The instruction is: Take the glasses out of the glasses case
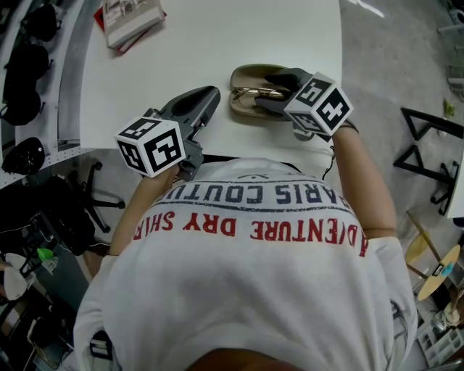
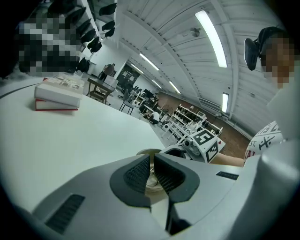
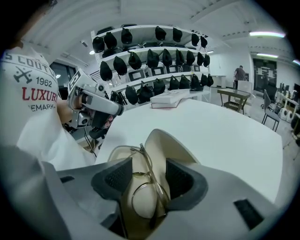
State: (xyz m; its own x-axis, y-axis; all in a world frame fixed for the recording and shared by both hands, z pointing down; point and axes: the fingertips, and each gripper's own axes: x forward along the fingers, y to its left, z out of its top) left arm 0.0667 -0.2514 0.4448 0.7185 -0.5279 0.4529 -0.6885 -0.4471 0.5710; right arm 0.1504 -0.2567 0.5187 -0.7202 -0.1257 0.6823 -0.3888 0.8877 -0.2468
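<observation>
While the left gripper (image 1: 209, 96) sits clenched and empty just left of the open case (image 1: 245, 73) on the worktop (image 1: 217, 36), the glasses (image 1: 255, 92) lie folded inside the case, the right gripper (image 3: 149, 178) released, jaws astride them.

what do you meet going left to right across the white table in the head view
stack of books → left tongs → open glasses case with the glasses in it; the right tongs reach over the case, so they have no clear place in the order
</observation>
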